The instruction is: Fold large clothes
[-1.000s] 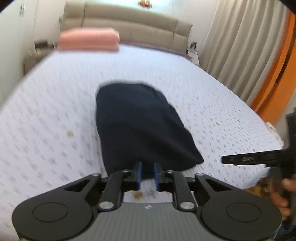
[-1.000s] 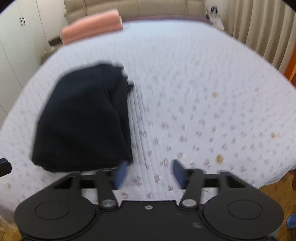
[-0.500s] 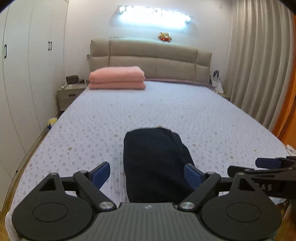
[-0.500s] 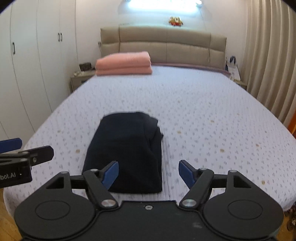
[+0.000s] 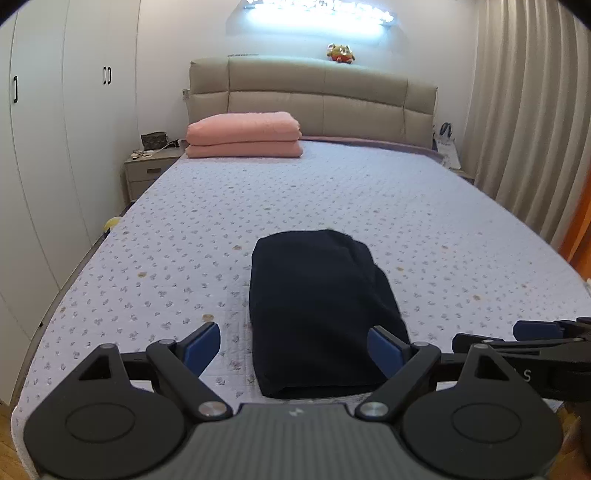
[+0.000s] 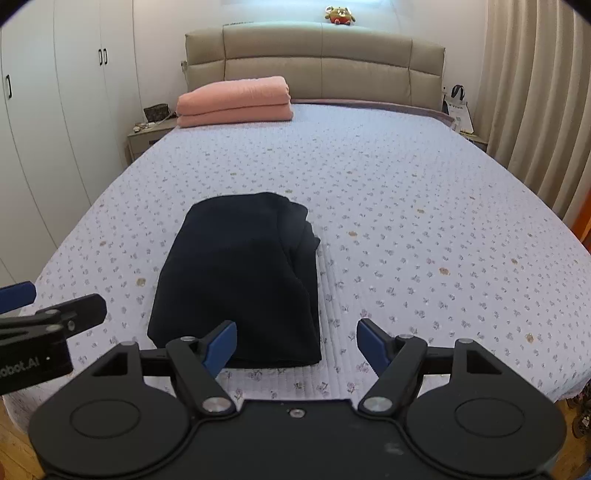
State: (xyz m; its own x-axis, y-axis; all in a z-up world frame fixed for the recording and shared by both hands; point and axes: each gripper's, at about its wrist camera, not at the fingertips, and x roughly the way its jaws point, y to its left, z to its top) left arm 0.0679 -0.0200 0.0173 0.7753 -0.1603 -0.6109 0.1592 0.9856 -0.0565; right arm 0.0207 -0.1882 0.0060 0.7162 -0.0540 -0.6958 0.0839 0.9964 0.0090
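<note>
Hovering at the bed's near edge, the left claw and right claw gape empty; the folded dark garment lies just ahead, long axis running toward the headboard, nearer the left.

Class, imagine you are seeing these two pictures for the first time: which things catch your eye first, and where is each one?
A dark folded garment lies near the foot of the flowered bed, just ahead of both open grippers, left and right. A stack of pink blankets sits at the far left of the bed by the padded headboard, with a small stuffed toy on top of it.
</note>
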